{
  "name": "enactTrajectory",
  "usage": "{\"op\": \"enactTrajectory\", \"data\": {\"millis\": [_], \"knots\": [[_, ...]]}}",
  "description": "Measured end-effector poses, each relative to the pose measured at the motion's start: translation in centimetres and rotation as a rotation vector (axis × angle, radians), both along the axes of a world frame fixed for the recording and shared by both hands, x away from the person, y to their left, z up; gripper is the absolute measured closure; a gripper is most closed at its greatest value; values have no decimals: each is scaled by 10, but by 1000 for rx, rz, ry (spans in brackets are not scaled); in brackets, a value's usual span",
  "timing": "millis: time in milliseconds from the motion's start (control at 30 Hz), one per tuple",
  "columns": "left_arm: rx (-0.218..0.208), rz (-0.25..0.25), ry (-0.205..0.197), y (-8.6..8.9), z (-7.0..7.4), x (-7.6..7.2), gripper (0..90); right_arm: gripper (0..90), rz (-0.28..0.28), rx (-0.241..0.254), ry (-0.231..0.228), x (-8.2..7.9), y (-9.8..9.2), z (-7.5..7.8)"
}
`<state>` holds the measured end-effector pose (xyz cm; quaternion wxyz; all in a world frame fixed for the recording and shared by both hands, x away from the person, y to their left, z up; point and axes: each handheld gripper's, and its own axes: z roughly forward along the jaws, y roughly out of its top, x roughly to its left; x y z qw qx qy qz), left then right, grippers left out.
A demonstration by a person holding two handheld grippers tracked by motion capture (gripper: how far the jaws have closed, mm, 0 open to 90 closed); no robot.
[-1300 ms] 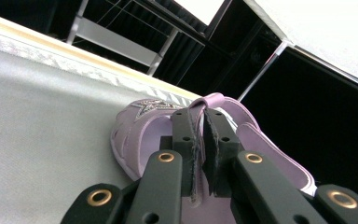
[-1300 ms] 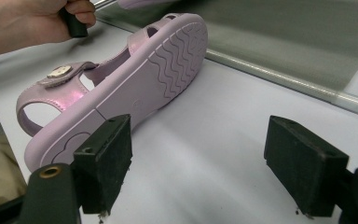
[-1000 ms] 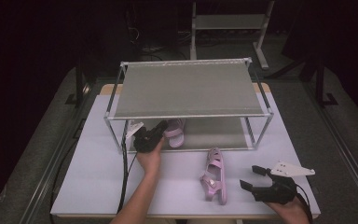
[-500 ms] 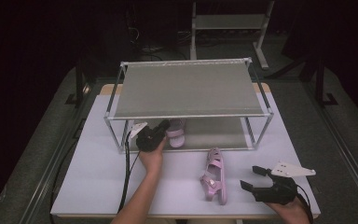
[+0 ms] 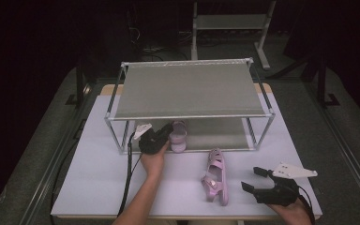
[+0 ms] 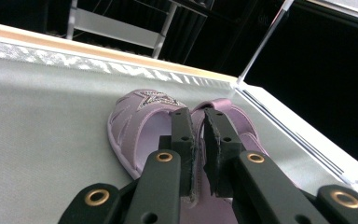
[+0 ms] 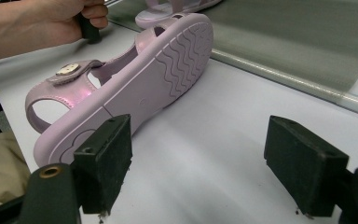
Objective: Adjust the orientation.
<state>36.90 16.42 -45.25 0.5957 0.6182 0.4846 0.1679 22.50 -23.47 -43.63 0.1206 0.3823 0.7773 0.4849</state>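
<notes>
Change since earlier frame: the left gripper is seen reached slightly further under the rack's top shelf than a second ago; the right gripper and the second sandal are unmoved.
Left gripper state: jaws are pressed nearly together on a strap of the pink sandal.
Held sandal location: set on the grey lower shelf, toe with a glittery star pointing away.
Right gripper state: jaws are held wide apart, nothing between them, low over the white table.
Second sandal location: lying on its side on the table, just left of the right gripper, wavy sole shown.
Writing: none can be read; a small round emblem on the strap is too blurred.
</notes>
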Motion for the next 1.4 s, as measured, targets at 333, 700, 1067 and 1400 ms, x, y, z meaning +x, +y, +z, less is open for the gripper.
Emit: {"op": "enactTrajectory", "data": {"millis": [333,700,1067,1400], "knots": [[-20,-19,0,7,4,-8,751,229,1,-1,4,0,1,0],[-44,-47,4,14,6,-30,731,229,5,-6,2,0,3,1],[-62,-95,15,21,10,-54,730,229,2,-5,-1,0,3,1],[-55,-145,23,31,16,-71,688,304,16,14,7,-1,5,3]]}}
